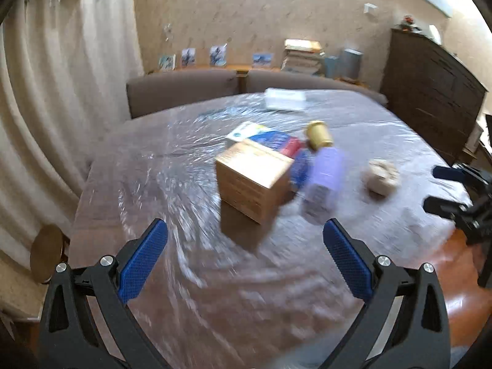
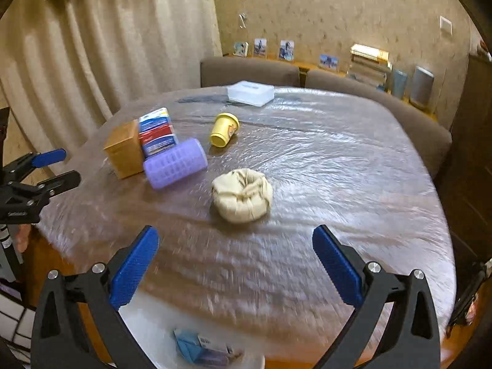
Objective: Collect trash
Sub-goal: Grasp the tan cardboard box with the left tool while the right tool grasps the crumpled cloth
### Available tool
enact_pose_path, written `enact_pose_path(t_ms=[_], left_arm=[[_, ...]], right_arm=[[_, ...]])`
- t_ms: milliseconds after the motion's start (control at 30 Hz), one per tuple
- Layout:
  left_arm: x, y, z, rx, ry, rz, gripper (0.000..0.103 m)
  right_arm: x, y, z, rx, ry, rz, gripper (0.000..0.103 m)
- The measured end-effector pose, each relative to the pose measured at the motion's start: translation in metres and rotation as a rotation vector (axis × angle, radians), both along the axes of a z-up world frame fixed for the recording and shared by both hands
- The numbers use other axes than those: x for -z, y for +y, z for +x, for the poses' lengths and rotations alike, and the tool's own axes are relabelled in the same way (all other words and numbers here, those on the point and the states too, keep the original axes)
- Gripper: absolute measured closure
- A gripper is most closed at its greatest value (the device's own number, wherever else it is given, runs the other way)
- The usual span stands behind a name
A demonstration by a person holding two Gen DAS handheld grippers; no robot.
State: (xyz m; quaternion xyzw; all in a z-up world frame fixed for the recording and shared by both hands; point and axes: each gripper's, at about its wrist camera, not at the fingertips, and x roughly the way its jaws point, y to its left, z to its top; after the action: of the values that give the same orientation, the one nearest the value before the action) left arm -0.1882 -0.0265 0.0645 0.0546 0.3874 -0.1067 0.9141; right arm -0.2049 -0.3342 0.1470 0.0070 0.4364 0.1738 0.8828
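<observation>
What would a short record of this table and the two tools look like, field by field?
surface: table under clear plastic film
items on it: wooden box, purple ribbed cylinder lying on its side, yellow cup tipped over, crumpled beige wad, red-blue packet, white flat box
below the near edge: white container holding a blue wrapper
left tool: open, holding nothing
right tool: open, holding nothing

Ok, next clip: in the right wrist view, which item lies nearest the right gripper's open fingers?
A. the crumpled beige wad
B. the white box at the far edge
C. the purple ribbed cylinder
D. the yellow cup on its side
A: the crumpled beige wad lies just beyond the open right gripper, while the cup, cylinder and box all sit farther back on the table.
</observation>
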Motion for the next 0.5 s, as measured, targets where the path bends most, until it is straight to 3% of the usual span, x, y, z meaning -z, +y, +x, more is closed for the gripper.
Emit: enact_pose_path(t_ms=[333, 500], left_arm=[[0.027, -0.013, 0.064, 0.111, 0.025, 0.058, 0.002], [0.033, -0.011, 0.08, 0.201, 0.061, 0.011, 0.002]], right_arm=[[0.029, 0.023, 0.038, -0.017, 0.068, 0.011, 0.006], [0.036, 0.022, 0.049, -0.001, 0.098, 0.038, 0.014]])
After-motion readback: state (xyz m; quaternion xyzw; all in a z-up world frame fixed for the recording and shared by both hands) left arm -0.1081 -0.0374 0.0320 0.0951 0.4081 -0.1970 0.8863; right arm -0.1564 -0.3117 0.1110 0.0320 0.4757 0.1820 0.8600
